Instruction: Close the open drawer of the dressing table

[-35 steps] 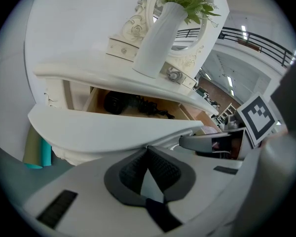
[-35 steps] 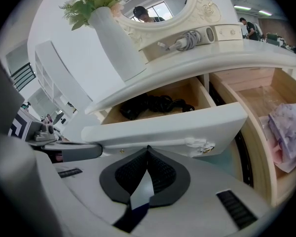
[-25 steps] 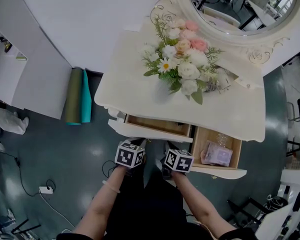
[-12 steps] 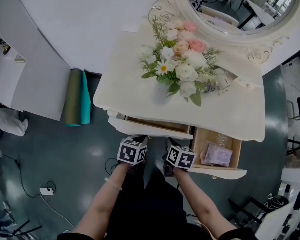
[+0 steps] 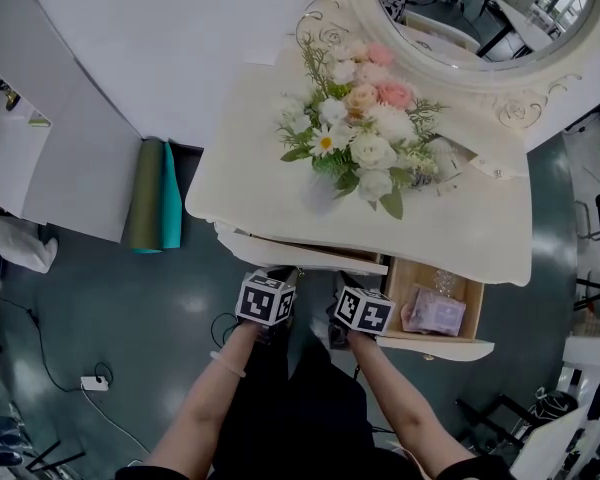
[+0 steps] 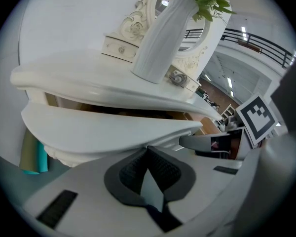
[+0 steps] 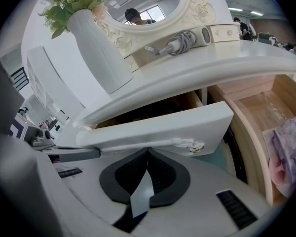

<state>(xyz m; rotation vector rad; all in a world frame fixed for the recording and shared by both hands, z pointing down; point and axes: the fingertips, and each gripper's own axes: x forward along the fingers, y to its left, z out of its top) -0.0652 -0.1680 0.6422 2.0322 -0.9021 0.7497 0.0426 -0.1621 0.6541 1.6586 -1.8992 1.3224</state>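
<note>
So both grippers were parked at the left drawer (image 5: 280,255) of the dressing table (image 5: 460,218). That drawer sat nearly all the way in, with just a thin strip of its wooden inside showing under the tabletop. The left gripper (image 6: 148,151) had its jaws pinched together with nothing between them, tips right up against the lower edge of the white drawer front. Same deal with the right gripper (image 7: 148,152): jaws together, empty, tips at the drawer front just beside the little handle (image 7: 192,144). From the head view the two marker cubes sat side by side, close to each other, in front of that drawer. The right drawer (image 5: 395,288) was pulled well out, with a purple packet (image 5: 435,311) lying in it. Up top there was a white ribbed vase (image 6: 160,38) holding a bunch of flowers (image 5: 365,118), and the oval mirror (image 5: 480,8) behind it. Green and teal rolls (image 5: 155,193) stood on the floor left of the table.
</note>
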